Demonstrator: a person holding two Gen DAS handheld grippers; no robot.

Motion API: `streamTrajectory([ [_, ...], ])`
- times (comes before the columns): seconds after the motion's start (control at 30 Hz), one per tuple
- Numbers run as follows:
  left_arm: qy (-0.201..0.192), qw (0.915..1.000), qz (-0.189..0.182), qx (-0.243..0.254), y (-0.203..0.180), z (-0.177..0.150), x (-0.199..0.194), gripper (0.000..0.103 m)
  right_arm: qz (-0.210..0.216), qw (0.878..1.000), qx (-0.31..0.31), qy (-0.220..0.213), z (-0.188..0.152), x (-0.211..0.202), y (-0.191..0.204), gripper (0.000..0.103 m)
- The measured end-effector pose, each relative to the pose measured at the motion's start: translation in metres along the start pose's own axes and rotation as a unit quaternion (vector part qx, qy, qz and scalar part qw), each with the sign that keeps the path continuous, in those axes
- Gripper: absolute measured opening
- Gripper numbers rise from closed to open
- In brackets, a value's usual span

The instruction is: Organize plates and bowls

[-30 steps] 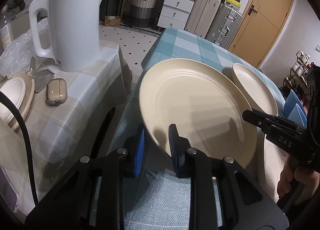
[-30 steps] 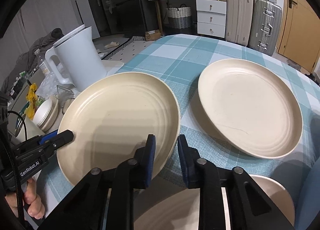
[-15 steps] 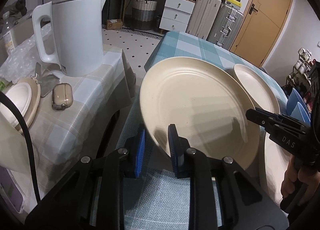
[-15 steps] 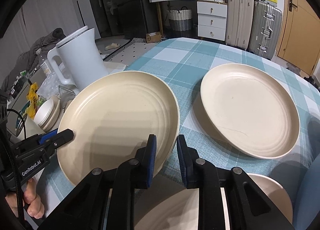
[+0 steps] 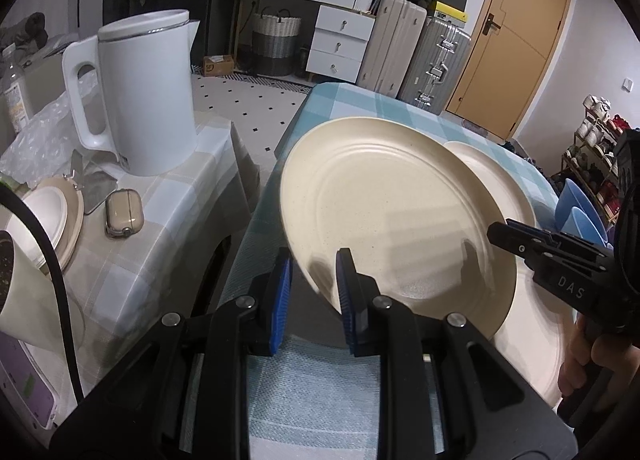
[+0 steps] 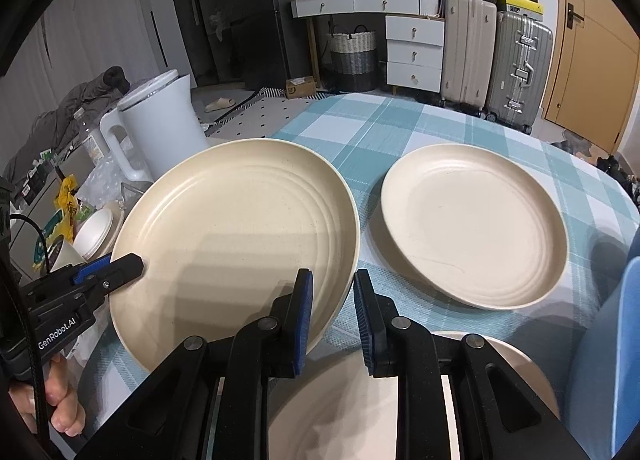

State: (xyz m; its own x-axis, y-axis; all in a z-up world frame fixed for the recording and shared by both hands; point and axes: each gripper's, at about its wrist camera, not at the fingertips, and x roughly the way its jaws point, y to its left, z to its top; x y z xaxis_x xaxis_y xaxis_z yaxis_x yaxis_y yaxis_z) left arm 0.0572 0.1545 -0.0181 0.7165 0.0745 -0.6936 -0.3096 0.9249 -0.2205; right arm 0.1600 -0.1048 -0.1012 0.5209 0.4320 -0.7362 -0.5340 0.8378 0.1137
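Nearest plate [image 6: 360, 412] (cream) half hidden behind right gripper's fingers [image 6: 302, 316].

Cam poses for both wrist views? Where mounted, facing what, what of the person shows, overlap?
Left wrist: on the left gripper, looking forward and down along its fingers at the held cream round plate; a hand with the right gripper shows right.
Right wrist: on the right gripper, facing the same plate; a hand shows lower left.
Shared: held plate, second cream plate, white electric kettle, teal checked tablecloth.

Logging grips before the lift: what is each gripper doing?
Left gripper: shut on the round cream plate.
Right gripper: shut on the same plate's opposite rim.
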Motion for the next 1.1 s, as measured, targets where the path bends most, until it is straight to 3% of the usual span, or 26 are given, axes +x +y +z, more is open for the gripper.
streamTrajectory([
  [1.1,-0.018,0.9949,-0.067,0.073,-0.08,-0.008,-0.058,0.019,-0.056,0.996,0.054,-0.033,-0.044,-0.104,-0.034,0.021],
])
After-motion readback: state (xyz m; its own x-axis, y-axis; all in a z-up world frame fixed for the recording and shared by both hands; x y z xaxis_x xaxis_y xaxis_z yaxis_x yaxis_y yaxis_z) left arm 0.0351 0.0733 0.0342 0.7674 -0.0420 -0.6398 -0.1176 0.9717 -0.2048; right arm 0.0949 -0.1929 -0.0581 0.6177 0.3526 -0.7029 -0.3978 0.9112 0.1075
